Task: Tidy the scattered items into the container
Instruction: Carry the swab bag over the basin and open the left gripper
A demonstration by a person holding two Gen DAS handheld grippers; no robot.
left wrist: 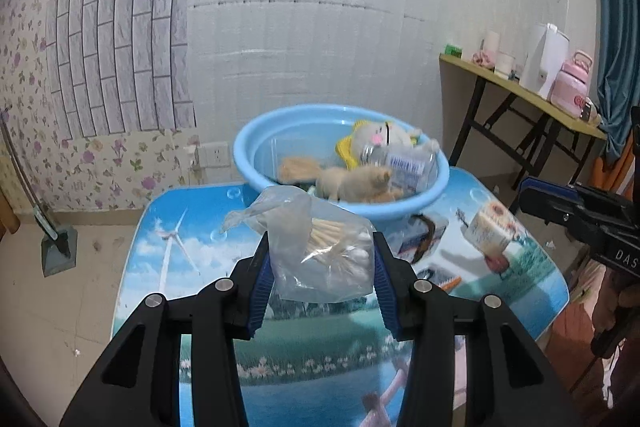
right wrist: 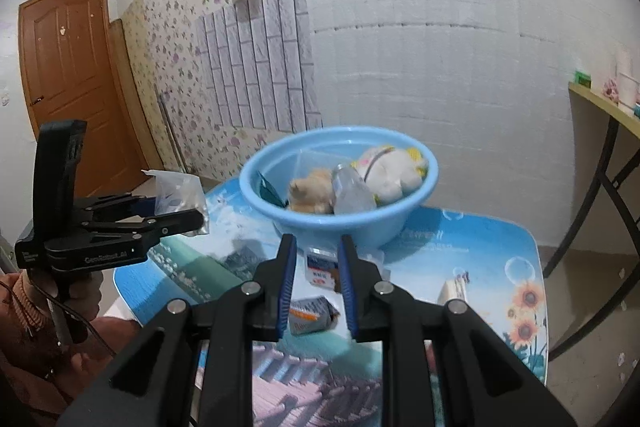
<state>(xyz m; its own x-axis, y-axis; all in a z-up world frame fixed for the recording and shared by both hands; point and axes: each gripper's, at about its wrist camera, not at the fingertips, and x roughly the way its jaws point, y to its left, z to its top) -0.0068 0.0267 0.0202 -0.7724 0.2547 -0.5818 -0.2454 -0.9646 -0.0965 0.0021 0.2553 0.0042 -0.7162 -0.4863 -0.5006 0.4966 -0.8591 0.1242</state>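
Between the left claw's point(left wrist: 322, 255) blue pads: clear bag of cotton swabs point(left wrist: 326, 255), clamped, held up off the desk point(left wrist: 180, 247). Bag's loose top flops up and forward of the fingertips. Just ahead of that claw, past the bag: blue basin point(left wrist: 256, 151) on the far end of the desk. Already inside it: white plush toy point(left wrist: 380, 137), tan plush toy point(left wrist: 356, 183), clear plastic bottle point(left wrist: 400, 161) lying on its side across them.

Right claw point(right wrist: 318, 267) hangs above the desk, jaws apart, nothing between them. Directly below and in front of its tips: small white-and-blue packet point(right wrist: 320, 265) near the basin's base; closer in, under the gap, a crumpled grey-orange wrapper point(right wrist: 314, 315). Both lie flat on the desk. To that claw's left, the left claw shows side-on with the bag in its grip. Snack pack point(left wrist: 490, 231) sits on the desk, right of the left claw.
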